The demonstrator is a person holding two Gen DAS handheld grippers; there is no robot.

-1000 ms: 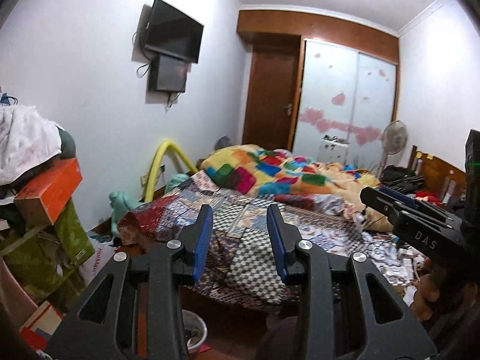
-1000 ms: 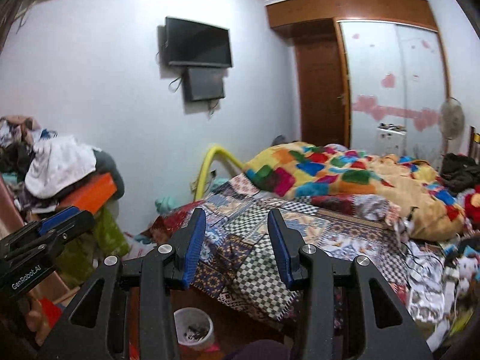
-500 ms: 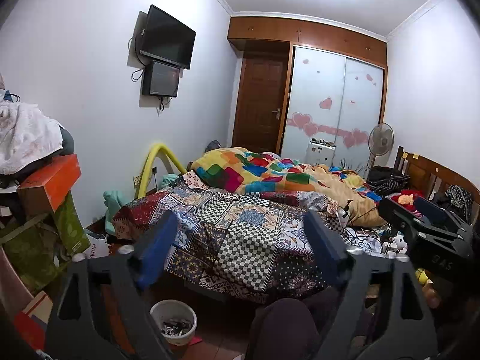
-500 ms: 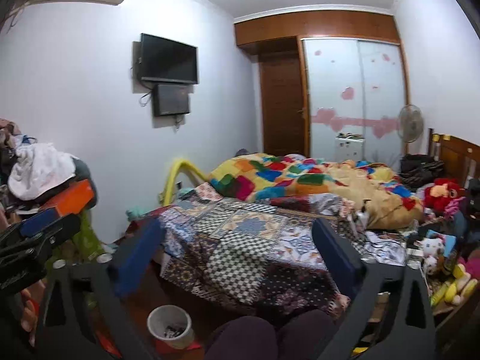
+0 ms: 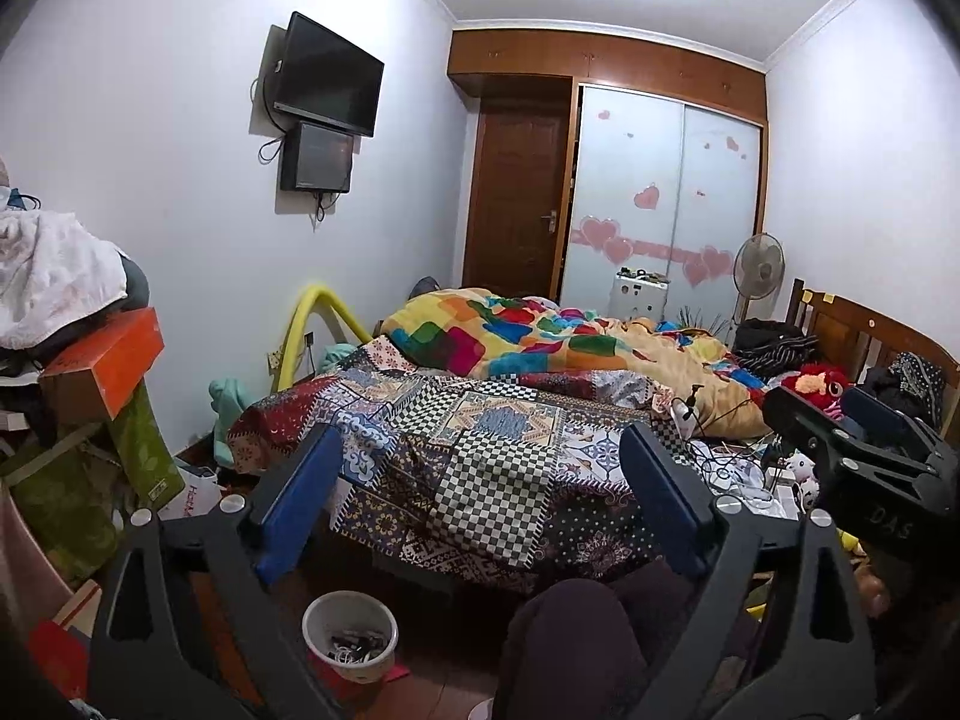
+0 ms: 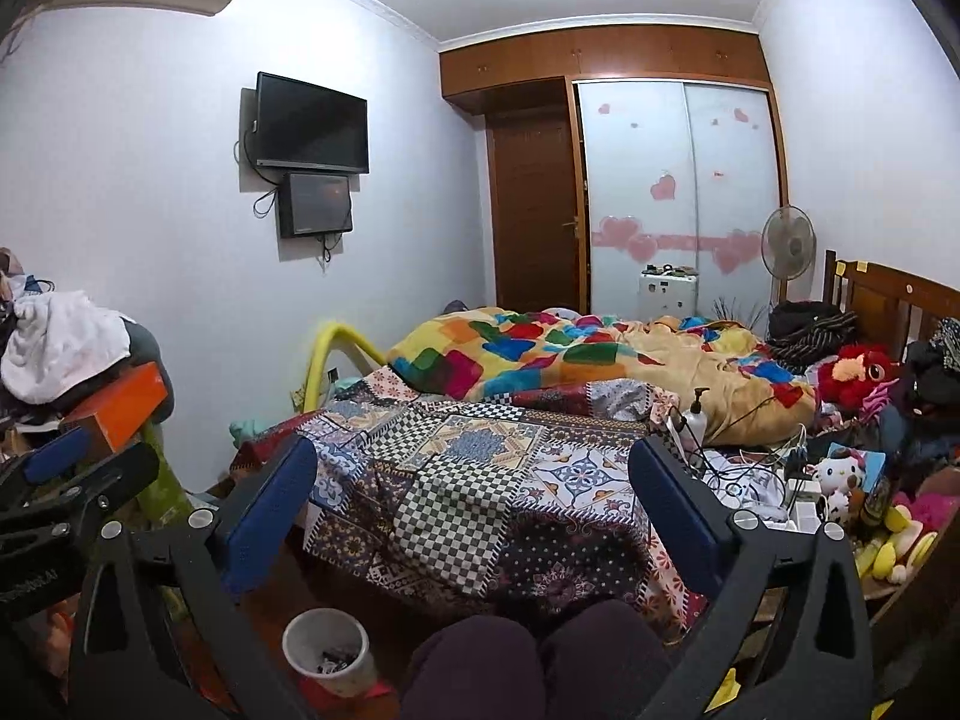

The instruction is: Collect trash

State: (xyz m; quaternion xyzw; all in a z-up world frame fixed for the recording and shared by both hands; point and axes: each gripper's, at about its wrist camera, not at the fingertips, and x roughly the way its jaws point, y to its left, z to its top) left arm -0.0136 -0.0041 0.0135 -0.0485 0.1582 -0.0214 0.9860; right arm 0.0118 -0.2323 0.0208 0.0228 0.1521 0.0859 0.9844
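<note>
Bedroom in both wrist views, filled mostly by a bed [image 5: 480, 450] under a patchwork cover, a colourful blanket [image 5: 540, 342] heaped at its far end. Beyond that, wardrobe doors [image 5: 660, 198] with pink hearts. Mounted on the left wall, a dark TV [image 5: 327, 84]. Piled at the left edge, clothes and an orange box [image 5: 105, 360]. Strewn over the right side of the bed, cables, a pump bottle [image 6: 696, 414] and plush toys [image 6: 852, 372].

On the floor at the bed's near corner, a small white bin [image 5: 350, 636], upright, with dark bits and pale cord-like scraps in the bottom. Just right of it, the person's knees [image 6: 528, 654].

Left gripper [image 5: 480, 504] spread wide, nothing between the blue pads. Right gripper [image 6: 474, 510] likewise wide apart and empty. A second ago both sets of pads stood close together and the view sat nearer the bed; half a second ago the pads were already swinging apart. Now more floor and the whole bin in sight.

Probable meaning: both tools readied for a pick, with trash already lying in the bin. No single loose scrap clearly marked out; clutter on the bed too small to sort into trash or belongings.
</note>
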